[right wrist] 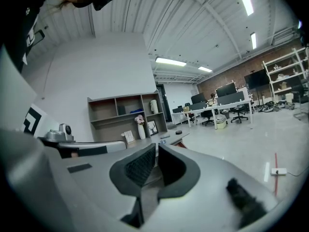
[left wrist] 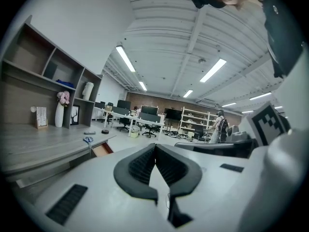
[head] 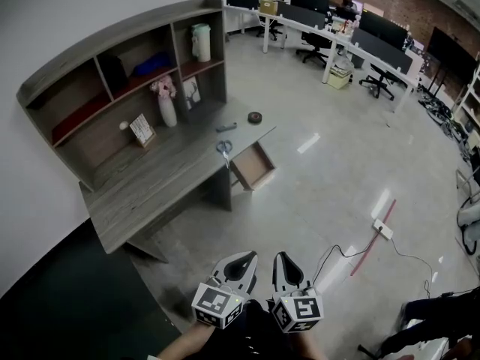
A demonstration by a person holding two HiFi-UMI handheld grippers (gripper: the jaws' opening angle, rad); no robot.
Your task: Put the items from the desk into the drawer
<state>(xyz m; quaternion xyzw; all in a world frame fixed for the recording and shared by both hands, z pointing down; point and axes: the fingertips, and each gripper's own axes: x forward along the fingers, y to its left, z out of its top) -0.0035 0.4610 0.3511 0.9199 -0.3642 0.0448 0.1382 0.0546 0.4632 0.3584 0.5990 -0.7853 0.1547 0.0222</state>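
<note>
The grey desk (head: 150, 178) stands far ahead at the upper left of the head view. Near its right end lie blue-handled scissors (head: 224, 148), a grey pen-like item (head: 226, 127) and a round black tape roll (head: 255, 117). Below that end a wooden drawer (head: 253, 166) is pulled open and looks empty. My left gripper (head: 241, 261) and right gripper (head: 283, 261) are side by side low in the head view, over the floor and well short of the desk. Both are shut with nothing held. The left gripper view shows the scissors (left wrist: 88, 140) and drawer (left wrist: 100, 150) in the distance.
A hutch on the desk holds a vase with flowers (head: 166, 105), a small card, a frame and a white jug (head: 201, 42). On the floor to the right lie a power strip (head: 383, 229) with cable and a red stick (head: 371, 240). Office desks and chairs fill the back.
</note>
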